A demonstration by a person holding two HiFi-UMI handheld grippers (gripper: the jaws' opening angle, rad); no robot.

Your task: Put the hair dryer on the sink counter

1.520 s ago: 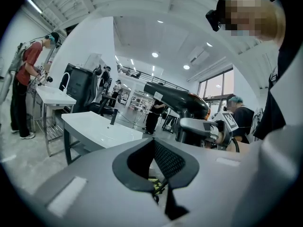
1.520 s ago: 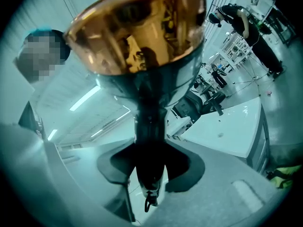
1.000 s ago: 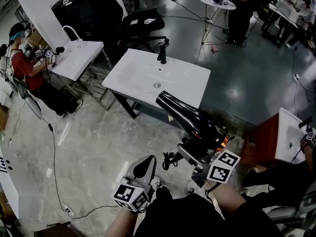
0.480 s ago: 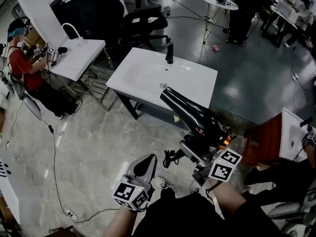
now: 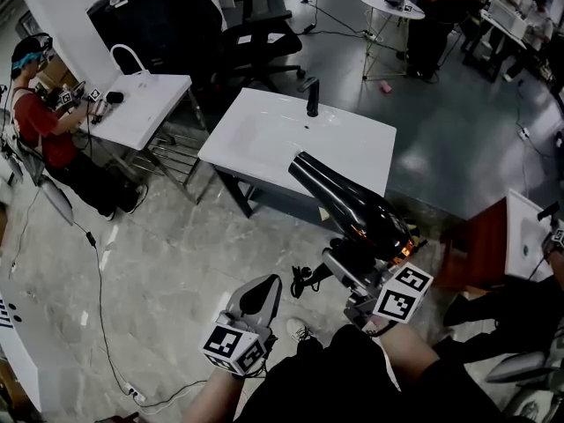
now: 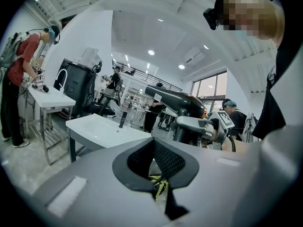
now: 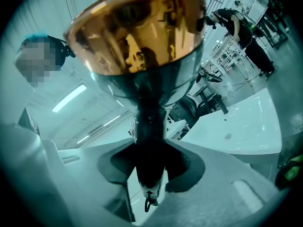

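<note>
Glossy black with a copper-coloured back end, the hair dryer (image 5: 348,205) is held aloft by its handle in the right tongs (image 7: 150,167), whose jaws are clamped on that handle. Its barrel slants toward the white sink desk (image 5: 256,126), and from the head view its nozzle overlaps the desk's near edge, so it has not been set down. The left tongs (image 6: 154,162) are closed on nothing and hang low, well apart from the dryer. To do this step well, I judge the dryer should go farther in over the flat white top, away from the black tap (image 5: 312,97) at the back and well inside the edge. It should be lowered until the barrel rests along its length before the jaws let go, since a rounded body may roll. The cable (image 5: 304,282) bunched under the handle could drag it back, so some slack helps. Pale marbled tiles make up the floor (image 5: 159,263) near the desk, turning dark and shiny beyond. A second sink desk (image 5: 150,104) stands to the left with a person (image 5: 40,122) at it, and an office chair (image 5: 256,47) and a round table (image 5: 388,5) stand farther off.
</note>
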